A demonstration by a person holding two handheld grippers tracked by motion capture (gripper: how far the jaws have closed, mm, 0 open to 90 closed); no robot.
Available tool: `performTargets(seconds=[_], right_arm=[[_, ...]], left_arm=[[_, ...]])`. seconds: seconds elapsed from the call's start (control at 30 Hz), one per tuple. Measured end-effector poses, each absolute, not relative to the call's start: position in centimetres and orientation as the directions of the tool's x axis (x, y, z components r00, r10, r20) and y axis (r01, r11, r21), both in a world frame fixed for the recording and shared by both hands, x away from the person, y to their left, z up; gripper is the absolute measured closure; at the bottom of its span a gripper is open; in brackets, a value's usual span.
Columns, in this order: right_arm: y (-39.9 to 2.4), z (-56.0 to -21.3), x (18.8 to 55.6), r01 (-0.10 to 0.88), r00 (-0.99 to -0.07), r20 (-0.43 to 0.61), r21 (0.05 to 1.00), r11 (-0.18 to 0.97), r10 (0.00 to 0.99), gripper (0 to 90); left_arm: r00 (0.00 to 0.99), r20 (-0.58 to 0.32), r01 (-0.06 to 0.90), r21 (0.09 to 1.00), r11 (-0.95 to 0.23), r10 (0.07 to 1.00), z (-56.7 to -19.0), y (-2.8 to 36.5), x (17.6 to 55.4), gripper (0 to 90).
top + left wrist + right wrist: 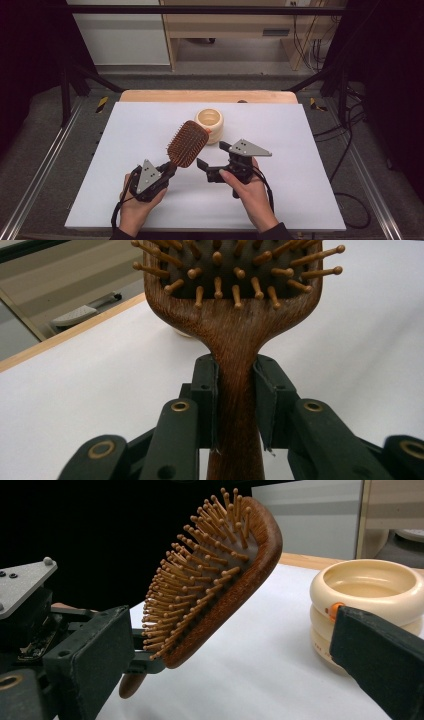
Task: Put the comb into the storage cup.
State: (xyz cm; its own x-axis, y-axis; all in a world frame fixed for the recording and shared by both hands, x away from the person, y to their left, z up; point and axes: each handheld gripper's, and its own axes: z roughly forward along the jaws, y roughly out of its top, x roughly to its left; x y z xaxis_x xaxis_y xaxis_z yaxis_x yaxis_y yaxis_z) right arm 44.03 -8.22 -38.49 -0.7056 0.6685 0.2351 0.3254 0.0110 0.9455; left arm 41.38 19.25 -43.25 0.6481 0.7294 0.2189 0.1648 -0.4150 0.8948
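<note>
Left gripper (pixel 167 172): jaws clamped on the handle of the hairbrush (pixel 188 143), one pad on each side of the narrow neck just below the head. In the left gripper view the pads press flat on the wood of the hairbrush (pixel 235 347), and the handle runs on down between the jaws.

Hairbrush: dark brown wood, paddle-shaped, lifted clear of the table (pixel 125 135). The head slants up and away from the left gripper towards the middle of the table. The bristle side shows in the high view; the pins are pale wood with rounded tips. In the right gripper view the hairbrush (pixel 220 580) stands tilted, bristles turned towards that camera.

Right gripper (pixel 214 159): jaws wide apart, nothing between them. It sits just right of the brush head, not touching it, jaws pointing towards the brush.

Hands: left hand (pixel 135 202) wraps its gripper from below; right hand (pixel 250 187) grips the body of the other.

Bowl (pixel 209 121): cream-coloured, ribbed, round, standing on the table just behind the brush head. In the right gripper view the bowl (pixel 370 592) bears a small orange mark on its side.

Table: white top, light wooden far edge.
</note>
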Motion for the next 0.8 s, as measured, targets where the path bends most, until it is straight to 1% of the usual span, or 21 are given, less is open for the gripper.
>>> performTargets(seconds=[0.6,0.8], right_arm=[[-6.3,-37.8,44.9,0.342,-0.711,0.280,0.939,-0.030,0.645,5.6],[-5.8,-37.7,45.2,0.342,-0.714,0.278,0.939,-0.027,0.643,6.1]], left_arm=[[0.641,0.219,0.148,0.905,-0.399,0.735,-43.0,19.3,41.0,72.8],[0.643,0.221,0.141,0.907,-0.396,0.734,-42.9,19.2,40.9,72.8]])
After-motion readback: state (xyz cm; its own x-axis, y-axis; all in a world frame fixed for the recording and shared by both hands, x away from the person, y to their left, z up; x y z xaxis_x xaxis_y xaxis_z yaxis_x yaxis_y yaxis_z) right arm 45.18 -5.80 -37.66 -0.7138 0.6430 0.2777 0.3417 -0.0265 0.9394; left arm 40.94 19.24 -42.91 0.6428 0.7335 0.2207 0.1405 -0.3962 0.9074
